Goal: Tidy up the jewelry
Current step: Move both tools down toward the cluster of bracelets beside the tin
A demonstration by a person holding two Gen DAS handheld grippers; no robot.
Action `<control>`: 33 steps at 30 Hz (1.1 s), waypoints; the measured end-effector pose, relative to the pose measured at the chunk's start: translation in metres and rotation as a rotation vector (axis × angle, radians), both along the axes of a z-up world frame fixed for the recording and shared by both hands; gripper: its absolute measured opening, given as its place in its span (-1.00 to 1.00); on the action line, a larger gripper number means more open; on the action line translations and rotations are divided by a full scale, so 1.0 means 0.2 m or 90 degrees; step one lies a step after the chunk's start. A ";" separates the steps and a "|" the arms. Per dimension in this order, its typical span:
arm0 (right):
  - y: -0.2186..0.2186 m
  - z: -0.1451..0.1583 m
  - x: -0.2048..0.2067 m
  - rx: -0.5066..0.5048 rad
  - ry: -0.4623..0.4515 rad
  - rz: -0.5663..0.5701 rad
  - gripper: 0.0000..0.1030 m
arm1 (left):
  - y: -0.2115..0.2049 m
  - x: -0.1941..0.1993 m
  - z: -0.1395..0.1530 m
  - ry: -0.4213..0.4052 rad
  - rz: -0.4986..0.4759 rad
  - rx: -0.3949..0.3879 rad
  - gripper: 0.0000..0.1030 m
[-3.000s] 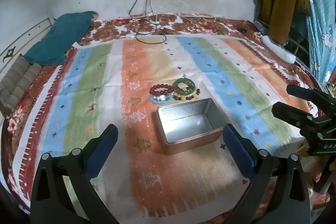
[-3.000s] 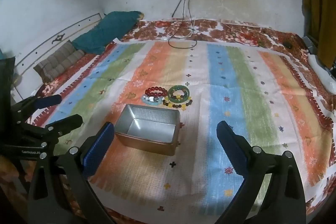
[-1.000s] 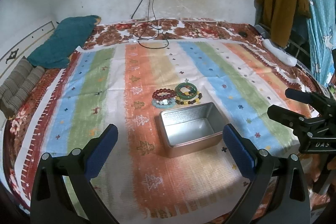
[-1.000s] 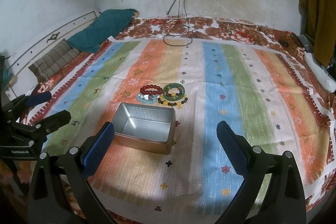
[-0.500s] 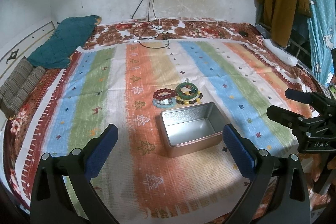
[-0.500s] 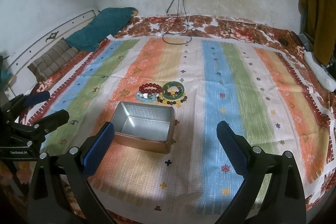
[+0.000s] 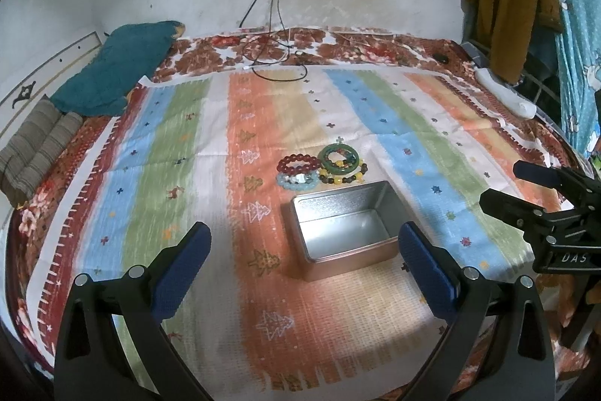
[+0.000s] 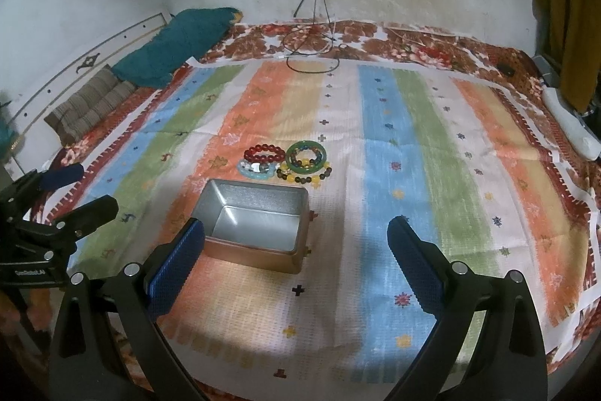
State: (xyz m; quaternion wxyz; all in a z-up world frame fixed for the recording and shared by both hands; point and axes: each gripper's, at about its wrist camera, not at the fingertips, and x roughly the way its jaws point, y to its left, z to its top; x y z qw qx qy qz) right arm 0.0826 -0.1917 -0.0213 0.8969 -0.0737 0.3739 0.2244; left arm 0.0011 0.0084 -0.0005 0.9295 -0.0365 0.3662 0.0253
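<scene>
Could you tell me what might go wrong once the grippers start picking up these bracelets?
1. The bracelets lie bunched and touching: the green bangle overlaps the yellow and dark beaded bracelet, so one pinch may drag several.
2. The metal tin sits on a soft striped blanket and could tip or slide if nudged.
3. Both the left gripper and right gripper hover open near the tin, so they might collide.

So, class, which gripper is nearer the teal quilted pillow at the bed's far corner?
Left. The left gripper is on the teal quilted pillow's side of the bed; the right gripper is on the opposite side.
</scene>
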 end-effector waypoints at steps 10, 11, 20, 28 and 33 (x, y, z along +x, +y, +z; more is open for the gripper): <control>0.05 0.01 0.11 -0.022 0.018 -0.006 0.92 | 0.03 0.13 -0.05 0.044 0.023 0.005 0.89; 0.06 0.01 0.13 -0.027 0.019 -0.006 0.92 | 0.03 0.15 -0.05 0.048 0.026 0.009 0.89; 0.13 0.01 0.30 -0.044 0.034 -0.012 0.92 | 0.08 0.34 -0.06 0.080 0.046 0.029 0.89; 0.18 -0.01 0.39 -0.051 0.051 -0.008 0.92 | 0.11 0.46 -0.08 0.098 0.059 0.044 0.89; 0.19 -0.01 0.45 -0.054 0.058 -0.009 0.92 | 0.14 0.55 -0.10 0.113 0.066 0.039 0.89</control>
